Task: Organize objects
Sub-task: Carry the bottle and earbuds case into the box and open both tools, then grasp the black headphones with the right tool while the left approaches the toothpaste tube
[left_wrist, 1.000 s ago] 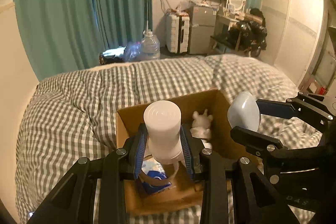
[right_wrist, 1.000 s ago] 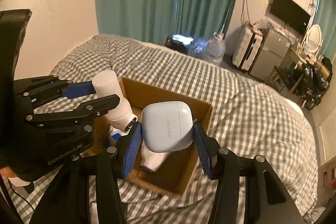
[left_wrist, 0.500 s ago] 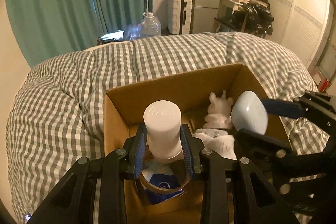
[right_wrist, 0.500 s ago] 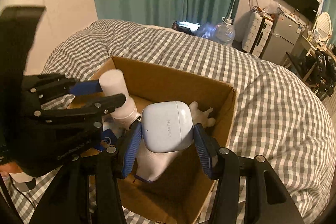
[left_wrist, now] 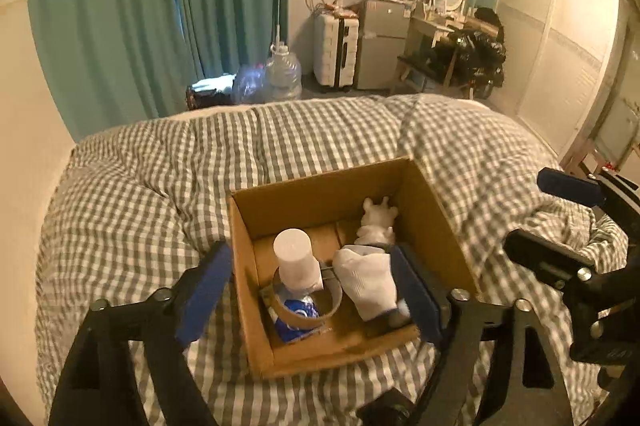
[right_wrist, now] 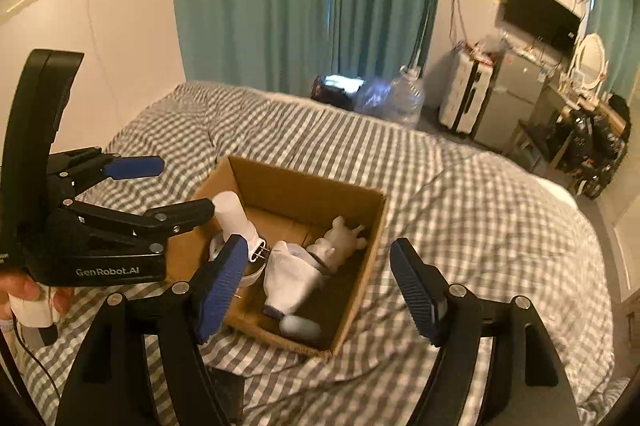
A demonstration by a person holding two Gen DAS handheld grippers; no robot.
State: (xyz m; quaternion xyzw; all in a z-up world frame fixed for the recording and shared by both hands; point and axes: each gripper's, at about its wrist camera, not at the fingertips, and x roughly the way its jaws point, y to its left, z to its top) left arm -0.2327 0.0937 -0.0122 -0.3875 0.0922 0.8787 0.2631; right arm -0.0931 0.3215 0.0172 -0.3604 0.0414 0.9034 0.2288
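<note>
We see a brown cardboard box (left_wrist: 352,194) on a grey-and-white checked quilt (left_wrist: 160,186). Inside it are a white bottle (left_wrist: 294,258), a white sock (left_wrist: 368,282), a white toy (left_wrist: 378,222) and a pale blue case (right_wrist: 300,326). Our black tongs have blue pads (right_wrist: 220,282). The curtains (left_wrist: 120,14) are teal.

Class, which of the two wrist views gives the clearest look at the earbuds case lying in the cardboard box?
The right wrist view: the earbuds case lies blurred but unobstructed in the cardboard box, in the near corner beside the white sock. In the left wrist view only a sliver shows, behind the sock and a finger of the open left tool.
</note>
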